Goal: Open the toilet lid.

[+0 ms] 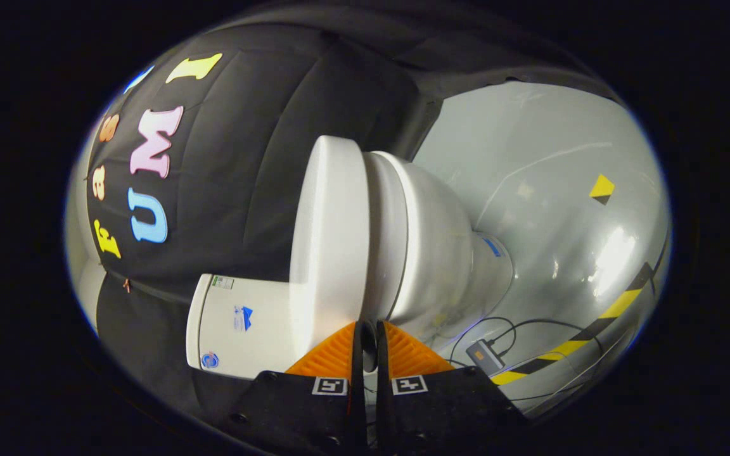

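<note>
glossy ceramic toilet (428,234) (smooth), matt cloth wall (244,177)

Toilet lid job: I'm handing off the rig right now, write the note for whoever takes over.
Gripper: fingers nearly closed with a narrow gap, gripping nothing, tips right by the edge of the toilet lid; contact cannot be told.
View is rolled sideways: toilet bowl beside the lid, tank next to the fingers, floor beyond with a small device and cables.
Done: approach to the lid edge.
Left: lid still down on the seat; catch its edge and swing it up toward the tank.
</note>
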The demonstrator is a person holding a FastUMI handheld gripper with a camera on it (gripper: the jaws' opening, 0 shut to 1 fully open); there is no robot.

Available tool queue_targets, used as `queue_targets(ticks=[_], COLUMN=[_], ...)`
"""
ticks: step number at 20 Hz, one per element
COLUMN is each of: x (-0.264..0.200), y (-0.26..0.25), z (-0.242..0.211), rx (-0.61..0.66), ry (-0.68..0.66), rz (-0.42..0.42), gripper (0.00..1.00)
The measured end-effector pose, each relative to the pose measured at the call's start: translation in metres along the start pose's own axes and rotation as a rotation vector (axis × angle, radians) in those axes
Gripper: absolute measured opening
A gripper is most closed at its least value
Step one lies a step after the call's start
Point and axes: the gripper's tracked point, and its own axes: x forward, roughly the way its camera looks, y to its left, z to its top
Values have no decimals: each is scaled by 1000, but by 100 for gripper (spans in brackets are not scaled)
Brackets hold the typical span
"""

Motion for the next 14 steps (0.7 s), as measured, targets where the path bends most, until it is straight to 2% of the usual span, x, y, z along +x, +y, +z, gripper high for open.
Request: queue_targets(ticks=[6, 11, 14], x=[-12, -36, -47], y=[22, 78, 117], z=[10, 21, 19], rx=[-93, -165, -271], ry=[-15, -69, -115], rz=[-121, -136, -189], gripper=[11, 7, 6])
